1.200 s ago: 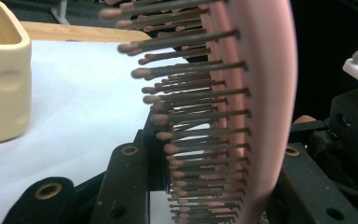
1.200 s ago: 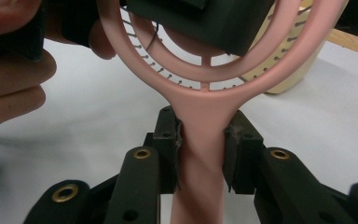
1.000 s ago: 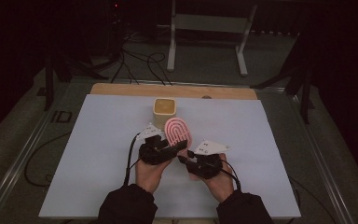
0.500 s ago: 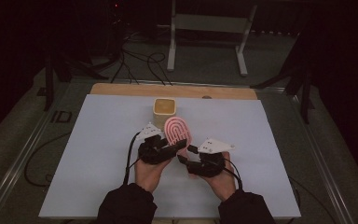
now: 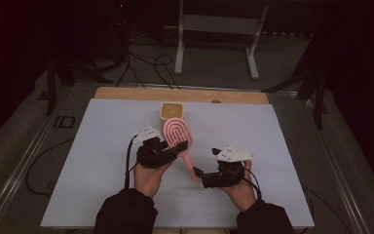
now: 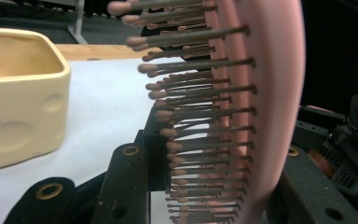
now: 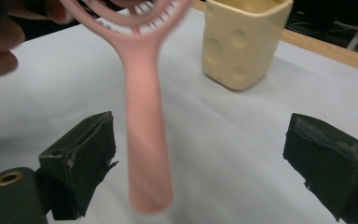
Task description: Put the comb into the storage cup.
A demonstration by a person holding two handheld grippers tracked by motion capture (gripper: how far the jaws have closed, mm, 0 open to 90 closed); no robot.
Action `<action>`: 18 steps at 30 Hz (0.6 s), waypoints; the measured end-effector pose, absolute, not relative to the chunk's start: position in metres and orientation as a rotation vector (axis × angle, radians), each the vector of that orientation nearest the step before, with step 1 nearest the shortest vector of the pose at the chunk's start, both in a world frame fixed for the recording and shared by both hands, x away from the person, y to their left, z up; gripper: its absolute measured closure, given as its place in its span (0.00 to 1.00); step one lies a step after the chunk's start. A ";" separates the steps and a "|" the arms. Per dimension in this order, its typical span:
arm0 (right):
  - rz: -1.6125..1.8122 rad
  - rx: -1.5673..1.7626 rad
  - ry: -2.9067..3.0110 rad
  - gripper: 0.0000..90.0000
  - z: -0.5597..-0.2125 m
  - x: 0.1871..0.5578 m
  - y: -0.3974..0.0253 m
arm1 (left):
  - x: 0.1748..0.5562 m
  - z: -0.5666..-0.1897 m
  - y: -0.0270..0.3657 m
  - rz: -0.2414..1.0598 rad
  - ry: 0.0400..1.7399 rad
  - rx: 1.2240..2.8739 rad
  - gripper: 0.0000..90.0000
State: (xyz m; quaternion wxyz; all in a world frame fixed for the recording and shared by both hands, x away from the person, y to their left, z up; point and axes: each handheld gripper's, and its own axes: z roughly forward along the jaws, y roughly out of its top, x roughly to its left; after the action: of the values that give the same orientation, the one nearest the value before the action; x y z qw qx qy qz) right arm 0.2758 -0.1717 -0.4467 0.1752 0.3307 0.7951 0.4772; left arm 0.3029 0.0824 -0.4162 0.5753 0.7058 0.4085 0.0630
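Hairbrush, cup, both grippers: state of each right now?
Pink hairbrush: lifted, head clamped in the left gripper, handle hanging free.
Yellow cup: upright on the table, nothing visible inside.
Left gripper: shut on the brush head.
Right gripper: jaws open around the handle, not touching.

A pale sheet (image 5: 102, 161) covers the wooden table (image 5: 126, 92), and a cream cup (image 5: 171, 111) stands on it.

No readable text, labels, brand marks or numbers on anything in these views.
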 end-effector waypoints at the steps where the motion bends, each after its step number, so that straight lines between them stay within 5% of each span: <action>1: 1.356 0.941 2.251 0.10 -0.448 0.276 -0.176 | 0.303 -0.416 0.083 0.148 0.956 1.652 0.72; 18: 1.356 0.959 2.205 0.10 -0.456 0.267 -0.224 | 0.305 -0.406 0.096 0.184 0.968 1.641 0.72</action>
State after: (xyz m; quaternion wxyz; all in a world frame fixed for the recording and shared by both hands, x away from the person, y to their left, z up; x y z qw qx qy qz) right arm 0.2666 -0.2237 -0.4559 0.1896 0.3412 0.7842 0.4823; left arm 0.3055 0.0955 -0.4061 0.5758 0.7010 0.4134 0.0788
